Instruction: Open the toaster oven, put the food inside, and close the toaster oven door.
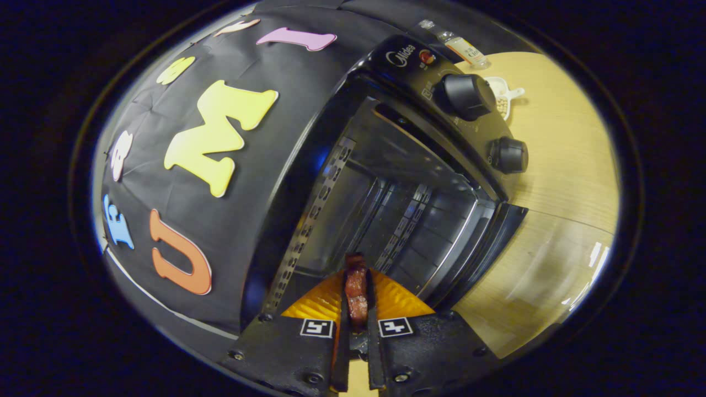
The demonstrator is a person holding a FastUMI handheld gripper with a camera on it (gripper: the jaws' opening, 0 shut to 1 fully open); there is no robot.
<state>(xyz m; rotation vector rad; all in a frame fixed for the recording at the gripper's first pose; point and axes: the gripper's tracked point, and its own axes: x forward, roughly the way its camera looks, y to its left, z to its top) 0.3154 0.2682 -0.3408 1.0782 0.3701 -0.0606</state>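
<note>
The gripper (357, 300) is pinching a thin reddish piece of food (356, 289) between both fingers, just before the toaster oven (386, 182) mouth, its door hanging open (the piece looks light, soft, probably greasy, so a mid-strip hold seems wise).

Way in: the black toaster oven (386, 182) gapes open, its dark cavity bare just ahead of the gripper (357, 309).
Carried: reddish strip of food (356, 295) pinched between both fingers.
Flanks: perforated rack rails line both cavity walls.
Upper right: two black round knobs (469, 96) jut out.
</note>
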